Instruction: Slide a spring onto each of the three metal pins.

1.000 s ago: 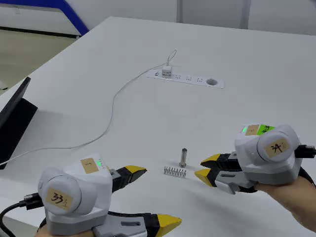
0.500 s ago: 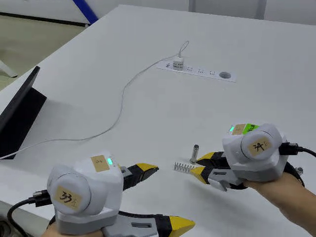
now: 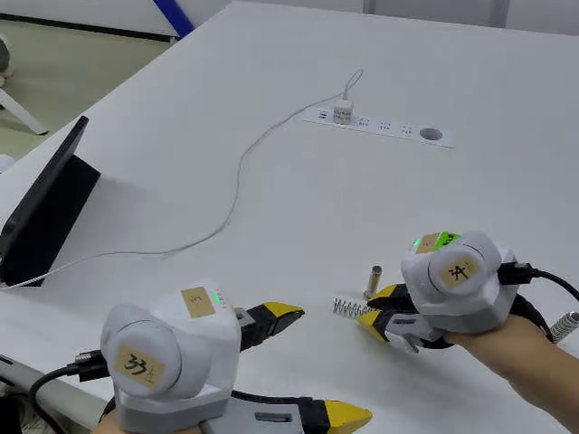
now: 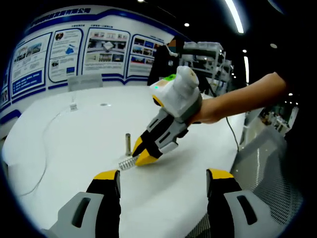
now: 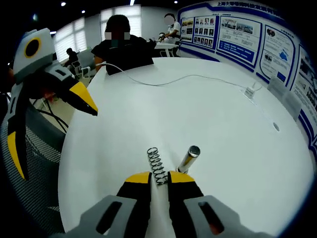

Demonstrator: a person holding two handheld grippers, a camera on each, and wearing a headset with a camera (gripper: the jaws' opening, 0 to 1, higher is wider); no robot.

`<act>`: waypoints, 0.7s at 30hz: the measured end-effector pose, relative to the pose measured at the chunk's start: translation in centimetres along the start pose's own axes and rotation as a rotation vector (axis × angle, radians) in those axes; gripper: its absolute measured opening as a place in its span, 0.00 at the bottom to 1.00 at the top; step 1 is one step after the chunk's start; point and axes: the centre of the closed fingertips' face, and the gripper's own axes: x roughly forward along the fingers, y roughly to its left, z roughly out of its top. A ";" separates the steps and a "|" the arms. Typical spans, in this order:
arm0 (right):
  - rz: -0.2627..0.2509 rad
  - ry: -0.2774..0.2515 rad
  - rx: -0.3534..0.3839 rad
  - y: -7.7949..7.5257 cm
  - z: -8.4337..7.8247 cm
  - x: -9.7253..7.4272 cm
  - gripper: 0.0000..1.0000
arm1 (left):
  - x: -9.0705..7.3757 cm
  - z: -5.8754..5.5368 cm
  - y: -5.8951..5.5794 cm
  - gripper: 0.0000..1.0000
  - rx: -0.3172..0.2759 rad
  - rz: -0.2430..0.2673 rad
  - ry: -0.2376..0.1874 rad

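**Right claw grips one spring beside the upright pin**

We see the right gripper (image 3: 374,307) low over the white table (image 3: 181,117). Its two yellow jaws are almost together, and they pinch the near end of a small spring (image 3: 347,308). The rest of the spring sticks out from the tips, roughly level with the table top. In the right gripper view the spring (image 5: 156,165) points away from the jaws, and its free end is not on anything.

One metal pin (image 3: 374,281) stands upright on the table, just beside the spring and close to the right jaw tips. We cannot tell if it touches them.

The left gripper (image 3: 327,364) is nearer to us, well apart from the spring. Its jaws stand wide apart and hold nothing.

Farther back lie a power strip (image 3: 375,126) and a white cable (image 3: 237,181).
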 end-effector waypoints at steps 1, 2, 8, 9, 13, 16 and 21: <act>0.002 0.005 -0.001 0.1 -0.1 0.1 0.13 | 0.0 0.0 0.0 0.72 0.000 0.000 0.000; 0.000 0.012 -0.007 0.1 -0.3 0.2 0.13 | 0.0 0.0 0.0 0.72 -0.001 -0.002 0.001; 0.008 0.005 0.009 0.1 -0.3 0.2 0.12 | 0.0 0.0 0.0 0.72 -0.001 0.002 -0.003; 0.012 0.001 0.006 0.2 -0.3 0.3 0.12 | 0.0 0.0 0.0 0.72 -0.004 0.001 -0.003; 0.023 0.004 -0.022 0.4 -0.3 0.2 0.11 | 0.0 0.0 0.0 0.72 -0.004 0.002 0.002; 0.027 -0.011 -0.030 0.7 0.1 -0.4 0.11 | 0.0 -0.1 0.0 0.72 0.000 0.005 0.005; 0.027 -0.024 -0.061 1.0 0.5 -1.5 0.11 | 0.0 -0.1 0.1 0.72 -0.003 0.006 0.006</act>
